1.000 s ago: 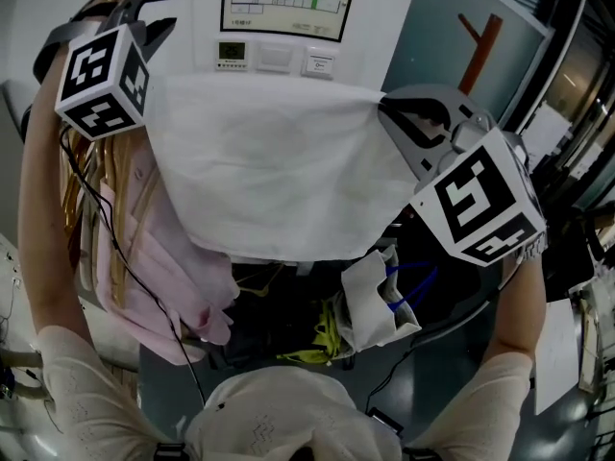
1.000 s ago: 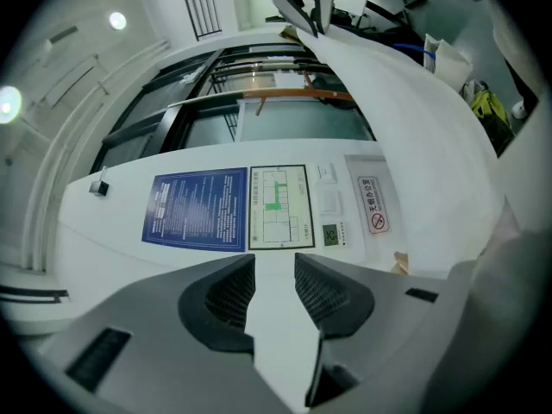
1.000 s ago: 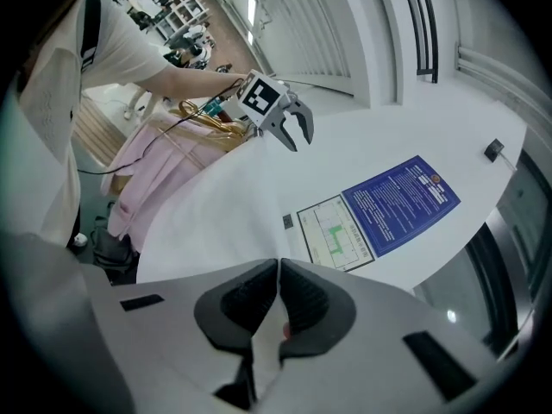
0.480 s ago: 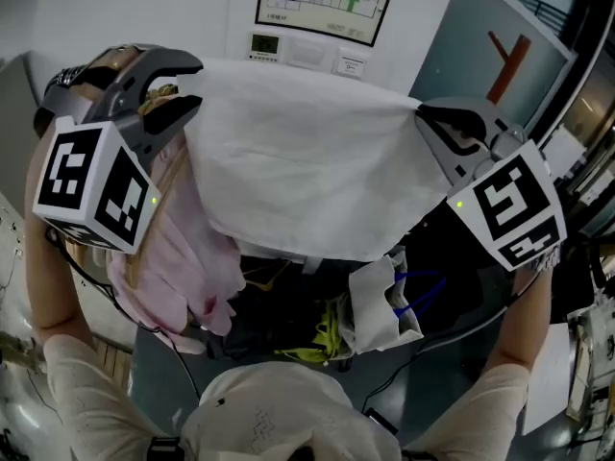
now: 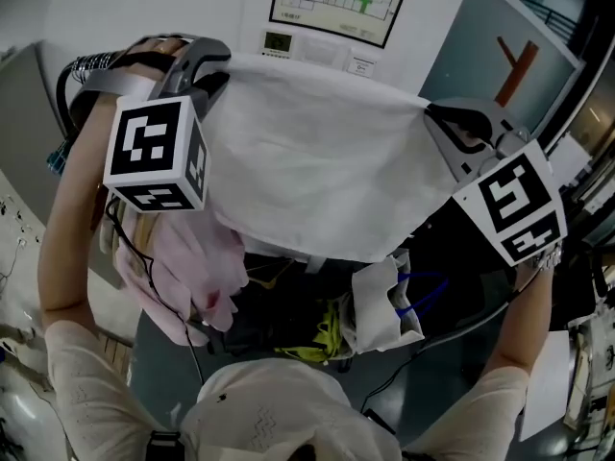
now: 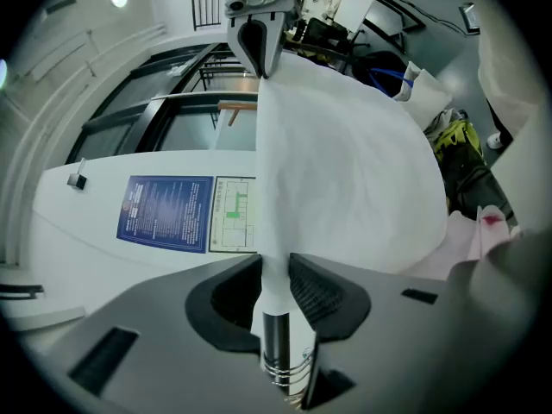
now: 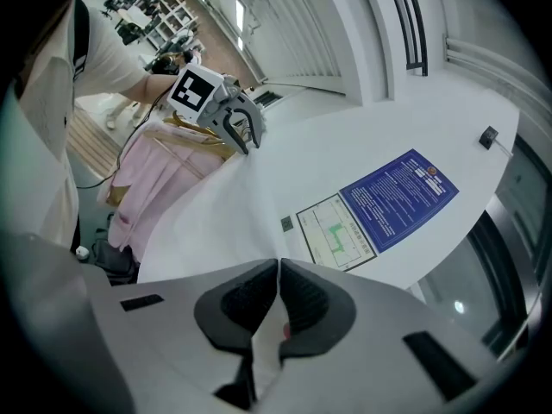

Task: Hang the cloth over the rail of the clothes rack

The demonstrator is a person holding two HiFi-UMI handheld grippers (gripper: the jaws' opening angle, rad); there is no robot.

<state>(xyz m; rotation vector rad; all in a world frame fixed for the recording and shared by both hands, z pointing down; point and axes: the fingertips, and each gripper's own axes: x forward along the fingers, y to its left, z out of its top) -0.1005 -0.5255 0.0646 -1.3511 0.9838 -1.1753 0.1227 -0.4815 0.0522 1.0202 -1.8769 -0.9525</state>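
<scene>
With the white cloth [image 5: 317,171] stretched high between them, the fingers of the right gripper [image 7: 278,270] pinched tight on one corner and those of the left gripper [image 6: 274,270] just closing on the other, keep both corners level so it lands flat over the rail.

This looks like an office or lab building, not a home. A framed evacuation floor plan [image 5: 341,3] hangs on a plain white wall, with a blue printed notice [image 6: 164,214] beside it and a thermostat [image 5: 279,41] and wall switch [image 5: 362,65] below. Dark-framed glass partitions [image 6: 172,119] run along the room. The right gripper view shows a far work area with desks and shelving [image 7: 147,15]. Pink garments [image 5: 197,267] hang nearby.
</scene>
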